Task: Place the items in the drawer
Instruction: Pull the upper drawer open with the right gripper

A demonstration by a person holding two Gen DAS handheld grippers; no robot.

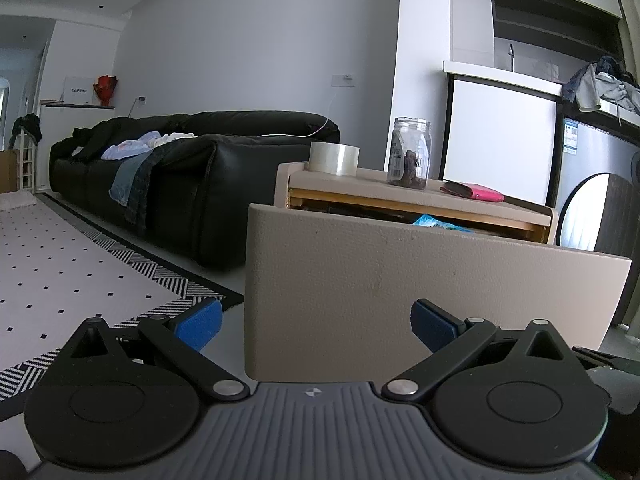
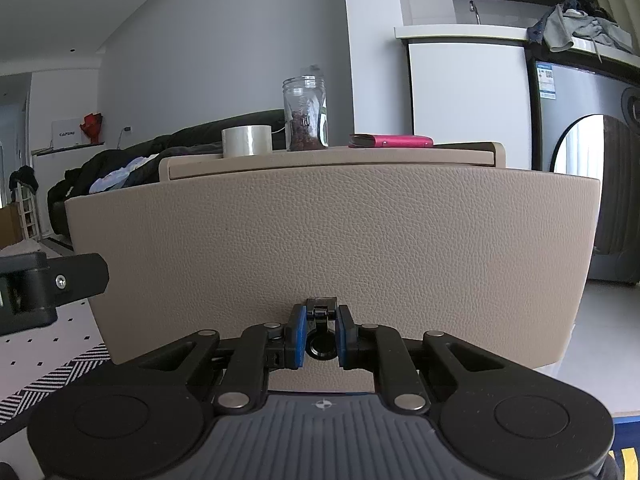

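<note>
A beige drawer front [image 1: 420, 280] stands pulled out from a low beige cabinet [image 1: 400, 190]; something blue [image 1: 434, 223] shows inside. On the cabinet top sit a roll of clear tape [image 1: 334, 158], a glass jar [image 1: 409, 154] with dark bits and a pink wallet [image 1: 474, 191]. My left gripper [image 1: 316, 326] hangs open low before the drawer front, holding nothing. In the right wrist view my right gripper [image 2: 320, 336] is shut on the small black drawer pull [image 2: 320, 330] at the bottom of the drawer front [image 2: 332, 248]. Tape [image 2: 247, 141], jar [image 2: 306, 120] and wallet [image 2: 392, 141] show above.
A black sofa [image 1: 192, 168] with clothes on it lines the left wall, and a patterned rug [image 1: 80, 264] covers the floor. A white counter [image 1: 500, 140] and a grey washing machine [image 1: 600, 200] stand behind the cabinet. The left gripper's body [image 2: 44, 284] shows at left.
</note>
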